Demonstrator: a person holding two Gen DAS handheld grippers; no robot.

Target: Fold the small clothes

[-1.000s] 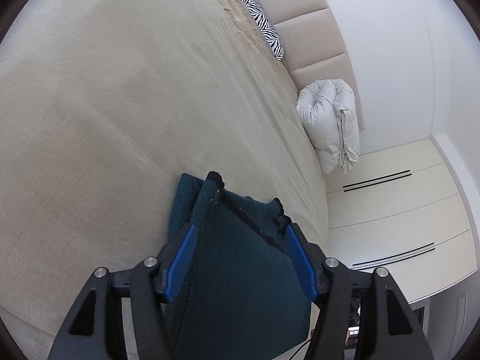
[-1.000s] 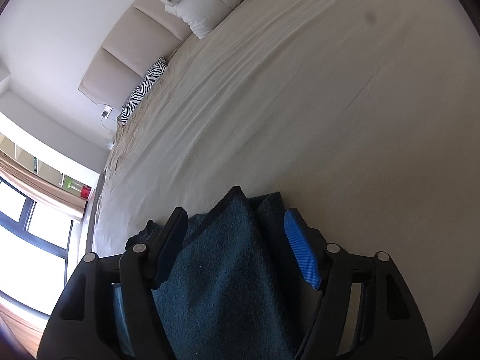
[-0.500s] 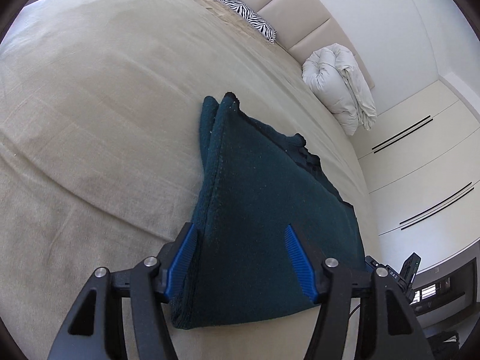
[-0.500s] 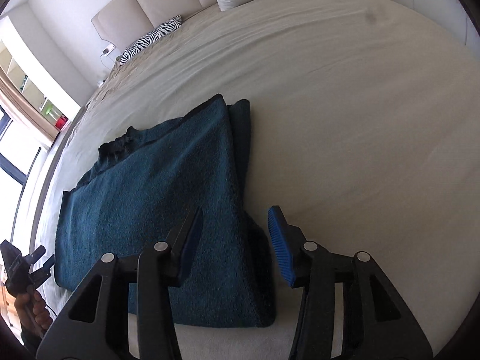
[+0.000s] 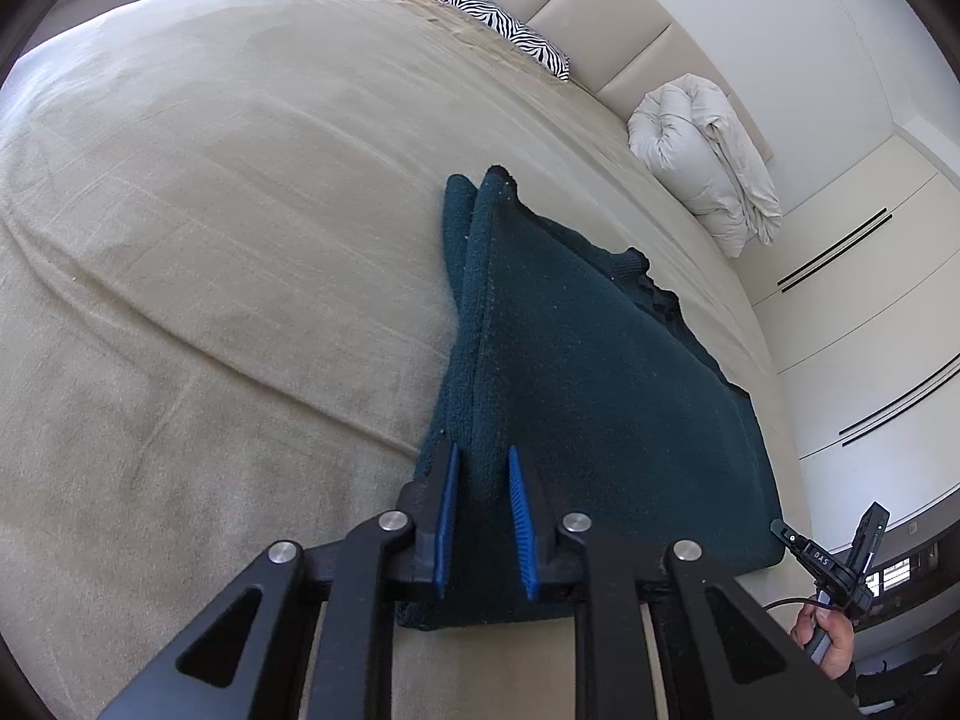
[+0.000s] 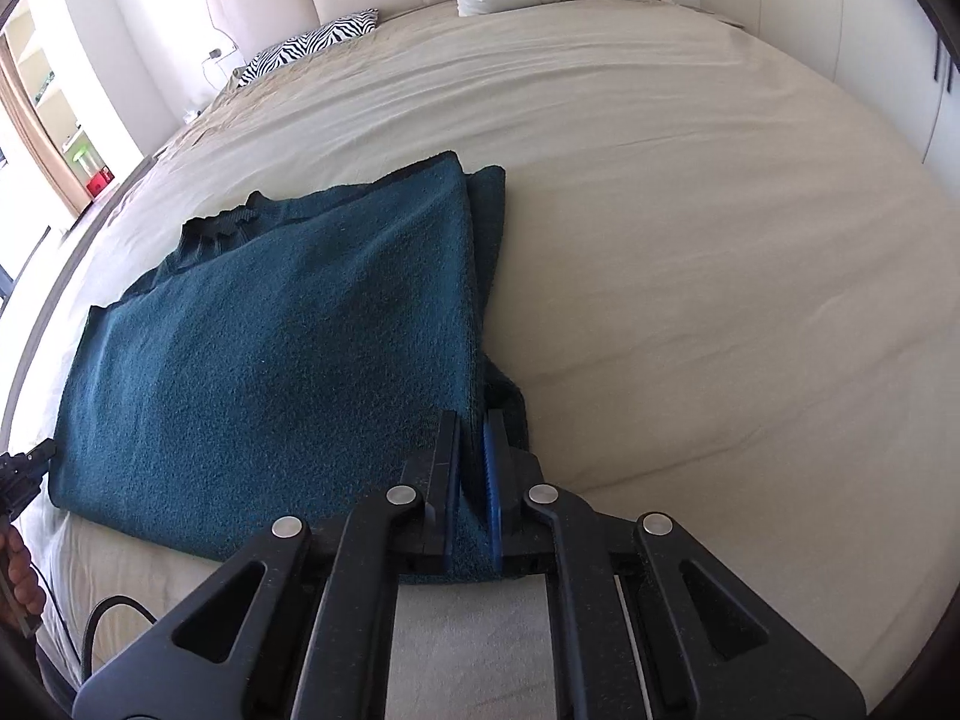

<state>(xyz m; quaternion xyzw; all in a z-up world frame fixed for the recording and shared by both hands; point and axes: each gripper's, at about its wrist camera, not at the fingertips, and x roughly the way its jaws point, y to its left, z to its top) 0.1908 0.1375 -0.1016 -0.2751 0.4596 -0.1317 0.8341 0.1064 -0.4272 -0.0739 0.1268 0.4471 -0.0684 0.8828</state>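
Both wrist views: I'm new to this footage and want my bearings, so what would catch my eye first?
The dark teal knitted sweater, folded on the wide beige bed, stands out most. Each black gripper with blue pads has just closed on a near corner of it: the left gripper and the right gripper. At the headboard lie a zebra-striped pillow and a rolled white duvet.

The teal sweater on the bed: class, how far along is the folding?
Done: the teal sweater lies flat on the bed, one side folded in. In hand: left gripper and right gripper have just closed on its near edge. Left: the remaining folds.
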